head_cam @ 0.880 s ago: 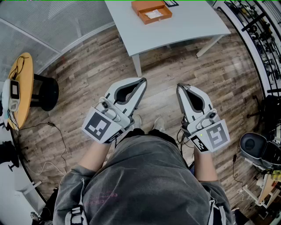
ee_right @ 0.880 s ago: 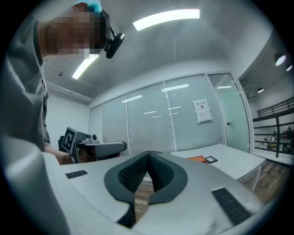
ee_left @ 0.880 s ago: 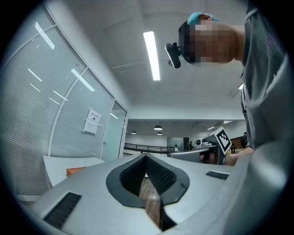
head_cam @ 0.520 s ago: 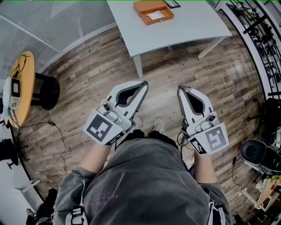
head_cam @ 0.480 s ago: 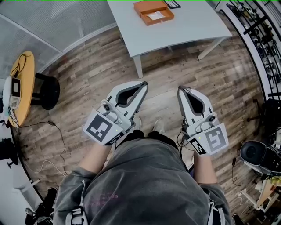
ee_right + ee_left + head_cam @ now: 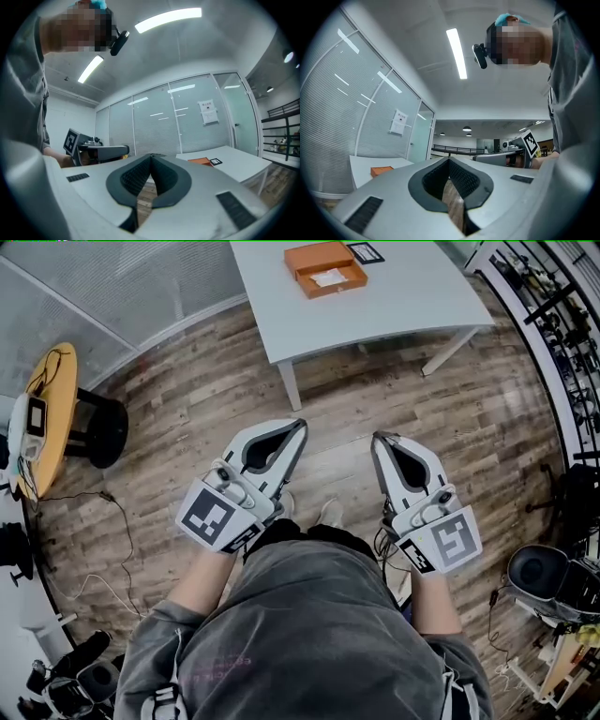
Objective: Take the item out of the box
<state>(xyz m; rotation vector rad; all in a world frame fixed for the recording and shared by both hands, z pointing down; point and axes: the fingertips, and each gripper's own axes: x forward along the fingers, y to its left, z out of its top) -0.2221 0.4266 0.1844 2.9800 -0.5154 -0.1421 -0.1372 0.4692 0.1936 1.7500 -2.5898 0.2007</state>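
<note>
**Two empty grippers held short of the table**

From the head view, the left gripper [image 6: 300,425] and the right gripper [image 6: 377,439] are seen side by side over the wooden floor. Both are well apart from the table [image 6: 394,306], where the orange box [image 6: 325,268] lies open with a pale item [image 6: 328,277] inside. Little is changed from a second ago; only the framing is slightly shifted. In the left gripper view, the jaws are pressed together on nothing. In the right gripper view, the same is shown. The approach is judged not yet begun.
</note>
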